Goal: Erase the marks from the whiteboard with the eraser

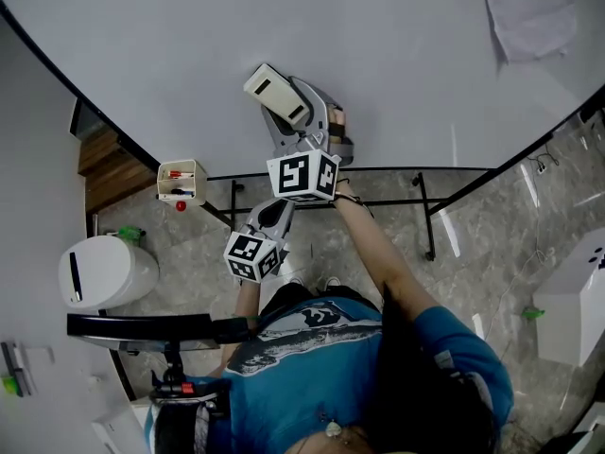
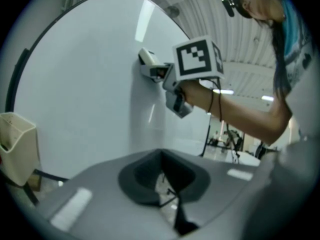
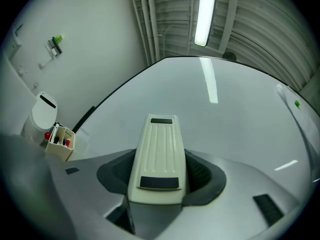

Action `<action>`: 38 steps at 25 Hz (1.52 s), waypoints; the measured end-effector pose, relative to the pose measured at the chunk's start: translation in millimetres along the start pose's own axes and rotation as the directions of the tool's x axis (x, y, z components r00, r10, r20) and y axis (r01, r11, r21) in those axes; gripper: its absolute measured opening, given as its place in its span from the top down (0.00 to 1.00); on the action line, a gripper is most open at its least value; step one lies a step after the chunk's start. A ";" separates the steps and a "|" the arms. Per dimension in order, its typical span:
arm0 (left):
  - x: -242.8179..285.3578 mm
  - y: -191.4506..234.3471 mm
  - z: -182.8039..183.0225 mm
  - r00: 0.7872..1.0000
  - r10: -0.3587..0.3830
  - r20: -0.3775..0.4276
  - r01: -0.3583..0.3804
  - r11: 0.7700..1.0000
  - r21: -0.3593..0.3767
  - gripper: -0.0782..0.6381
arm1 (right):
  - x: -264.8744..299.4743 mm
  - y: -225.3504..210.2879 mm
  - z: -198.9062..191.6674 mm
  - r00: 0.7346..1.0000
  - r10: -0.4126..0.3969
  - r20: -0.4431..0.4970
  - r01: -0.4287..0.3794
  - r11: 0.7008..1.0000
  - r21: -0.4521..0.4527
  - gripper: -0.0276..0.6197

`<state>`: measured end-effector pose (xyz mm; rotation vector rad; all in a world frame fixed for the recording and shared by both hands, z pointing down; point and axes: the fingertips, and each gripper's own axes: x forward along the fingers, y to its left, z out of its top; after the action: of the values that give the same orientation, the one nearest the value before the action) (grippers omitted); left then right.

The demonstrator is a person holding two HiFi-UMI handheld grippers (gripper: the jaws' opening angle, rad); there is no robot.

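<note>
The whiteboard [image 1: 397, 64] fills the upper head view, and I see no marks on the part that shows. My right gripper [image 1: 295, 113] is shut on the cream eraser [image 1: 276, 95] and holds it up at the board. In the right gripper view the eraser [image 3: 159, 154] lies lengthwise between the dark pads, pointing at the whiteboard [image 3: 225, 129]. My left gripper [image 1: 276, 212] hangs lower, below the board's bottom edge, its jaws together with nothing in them. The left gripper view looks up at the right gripper [image 2: 156, 70] and the eraser [image 2: 147, 58].
A cream marker holder [image 1: 181, 182] with red and blue pens hangs at the board's lower left edge. A sheet of paper [image 1: 527, 12] is pinned at the board's top right. The black stand frame [image 1: 425, 206] runs under the board. A white bin [image 1: 104, 270] stands at the left.
</note>
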<state>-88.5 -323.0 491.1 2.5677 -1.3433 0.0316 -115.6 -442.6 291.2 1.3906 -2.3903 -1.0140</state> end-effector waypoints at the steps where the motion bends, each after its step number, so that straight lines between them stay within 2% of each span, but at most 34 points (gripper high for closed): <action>1: -1.5 0.8 0.3 1.000 0.002 0.001 -0.002 1.000 0.000 0.89 | -0.3 1.0 0.6 1.000 0.009 -0.003 -0.009 1.000 0.004 0.55; 4: -7.3 1.9 2.0 1.000 0.006 0.001 -0.006 1.000 -0.002 0.89 | -7.5 -5.0 10.2 0.999 0.041 0.007 -0.041 0.997 0.062 0.55; 6: -5.9 1.6 0.0 1.000 0.003 -0.004 -0.003 1.000 -0.005 0.89 | -17.7 -23.6 15.0 0.999 0.025 0.026 -0.028 0.990 0.137 0.55; 10: 7.5 -0.5 -5.2 1.000 -0.019 -0.015 0.019 1.000 -0.005 0.89 | -40.3 -94.2 17.5 0.991 -0.101 0.086 0.074 0.958 0.276 0.55; 14: 13.4 -10.8 -4.0 0.998 -0.056 -0.023 0.056 0.998 0.003 0.89 | -71.6 -183.4 11.9 0.973 -0.230 0.024 0.213 0.933 0.291 0.55; 16: 18.8 -17.8 -4.2 0.997 -0.075 -0.027 0.075 0.997 0.007 0.89 | -89.6 -227.6 -5.5 0.953 -0.301 -0.006 0.289 0.906 0.309 0.55; 19: 23.0 -25.5 -4.1 0.995 -0.098 -0.031 0.098 0.995 0.011 0.89 | -118.5 -281.0 -34.4 0.916 -0.398 -0.040 0.385 0.851 0.357 0.55; 23: 28.4 -33.9 -3.7 0.993 -0.117 -0.035 0.117 0.993 0.017 0.89 | -146.1 -328.0 -69.5 0.876 -0.465 -0.125 0.475 0.792 0.383 0.55; 26: 29.3 -36.5 -2.6 0.992 -0.125 -0.037 0.125 0.992 0.019 0.89 | -148.8 -337.6 -86.1 0.872 -0.461 -0.163 0.487 0.785 0.384 0.55; 32: 27.0 -28.5 -4.0 0.994 -0.107 -0.036 0.107 0.994 0.014 0.89 | -141.1 -326.1 -90.7 0.879 -0.448 -0.163 0.474 0.782 0.404 0.55; 38: 26.8 -26.3 -5.3 0.995 -0.090 -0.035 0.090 0.996 0.012 0.89 | -122.3 -291.7 -79.2 0.893 -0.430 -0.132 0.447 0.816 0.367 0.55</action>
<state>-51.2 -329.1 494.4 2.6239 -1.2182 0.0691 190.2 -472.5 182.1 2.1591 -2.3763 -0.5857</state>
